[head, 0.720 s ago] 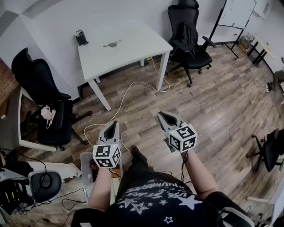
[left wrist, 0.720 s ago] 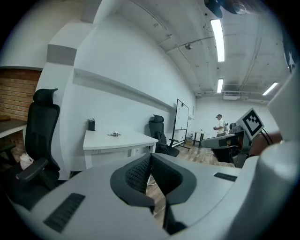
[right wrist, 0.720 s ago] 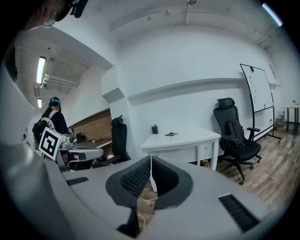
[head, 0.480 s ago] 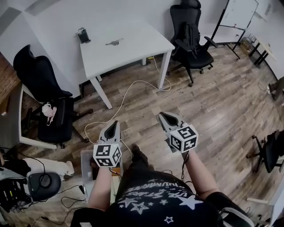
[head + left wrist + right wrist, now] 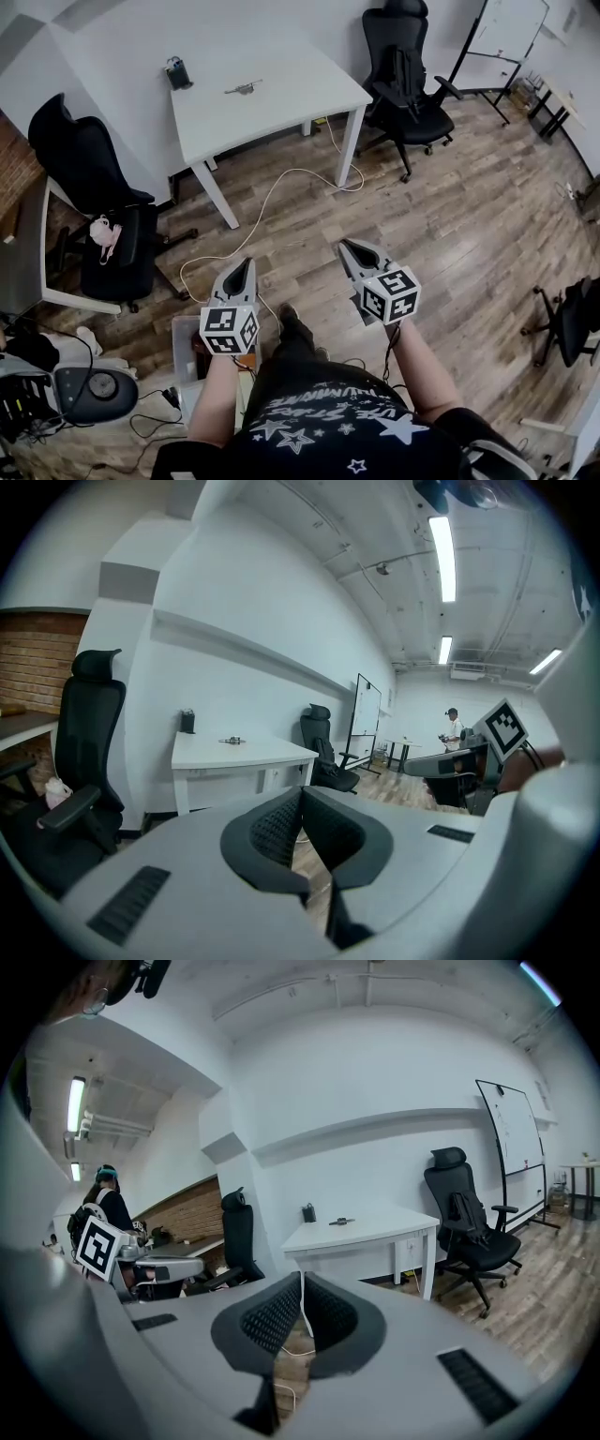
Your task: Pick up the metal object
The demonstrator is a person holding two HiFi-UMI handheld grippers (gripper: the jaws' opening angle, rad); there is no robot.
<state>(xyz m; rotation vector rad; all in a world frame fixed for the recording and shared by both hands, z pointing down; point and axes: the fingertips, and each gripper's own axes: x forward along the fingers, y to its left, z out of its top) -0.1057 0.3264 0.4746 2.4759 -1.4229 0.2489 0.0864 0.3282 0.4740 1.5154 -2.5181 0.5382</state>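
Observation:
A small metal object [image 5: 241, 88] lies on the white table [image 5: 281, 103] far ahead; it also shows in the left gripper view [image 5: 232, 741] and the right gripper view [image 5: 341, 1222]. My left gripper [image 5: 247, 263] is held over the wooden floor, well short of the table, its jaws shut with nothing between them [image 5: 301, 794]. My right gripper [image 5: 343, 246] is held beside it at the same distance, also shut and empty [image 5: 301, 1279].
A dark small item [image 5: 176, 73] stands at the table's back left. Black office chairs stand left [image 5: 94, 178] and right [image 5: 403, 75] of the table. A white cable [image 5: 272, 202] runs across the floor. A whiteboard [image 5: 511, 33] is at the far right.
The view has crept slightly forward toward the table. Both grippers keep their pose and stay shut.

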